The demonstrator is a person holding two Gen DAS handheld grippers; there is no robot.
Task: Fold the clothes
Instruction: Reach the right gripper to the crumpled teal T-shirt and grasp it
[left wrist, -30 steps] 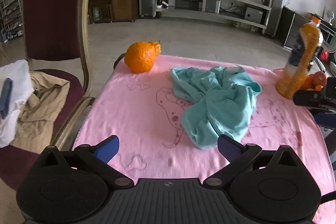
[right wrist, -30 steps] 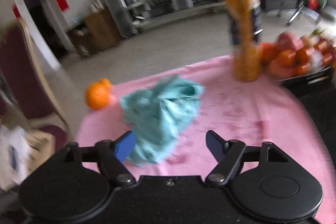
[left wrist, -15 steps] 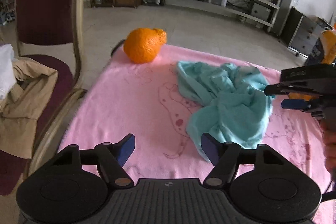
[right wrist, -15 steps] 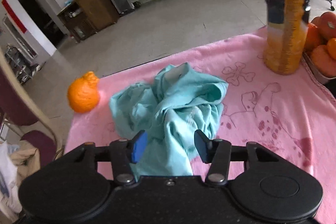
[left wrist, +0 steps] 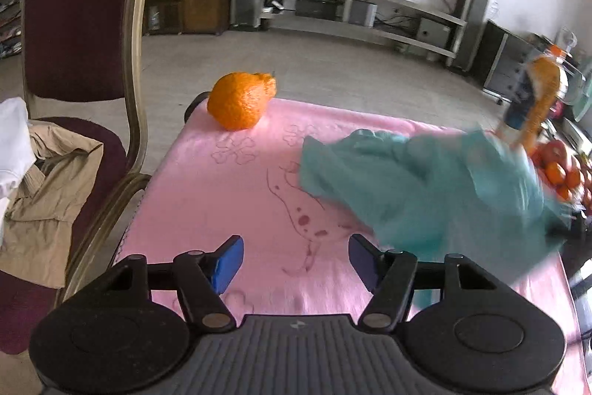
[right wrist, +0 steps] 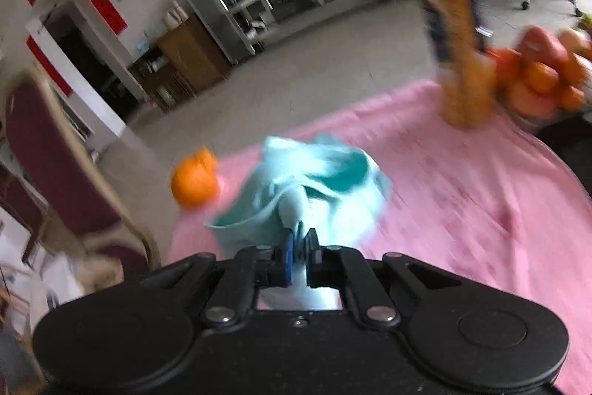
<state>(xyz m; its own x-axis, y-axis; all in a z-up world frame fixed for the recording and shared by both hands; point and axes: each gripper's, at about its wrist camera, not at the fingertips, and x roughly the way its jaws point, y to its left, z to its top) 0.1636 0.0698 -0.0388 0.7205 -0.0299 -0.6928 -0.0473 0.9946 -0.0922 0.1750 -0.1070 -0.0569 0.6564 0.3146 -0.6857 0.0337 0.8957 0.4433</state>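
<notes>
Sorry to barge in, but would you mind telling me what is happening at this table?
A person holding a gripper in each hand is starting to fold a teal garment on a pink blanket. The right gripper is shut on a bunch of the cloth, which looks blurred and partly lifted. The left gripper is open above the blanket, holding nothing. An orange sits at the far corner, and a juice bottle stands beside a pile of fruit. No fold is made yet.

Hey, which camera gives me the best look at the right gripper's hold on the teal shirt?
The right wrist view: its gripper sits shut with a bunch of the teal shirt pinched between the fingers. The left wrist view shows the shirt blurred above the pink cloth, but not the pinch itself.
</notes>
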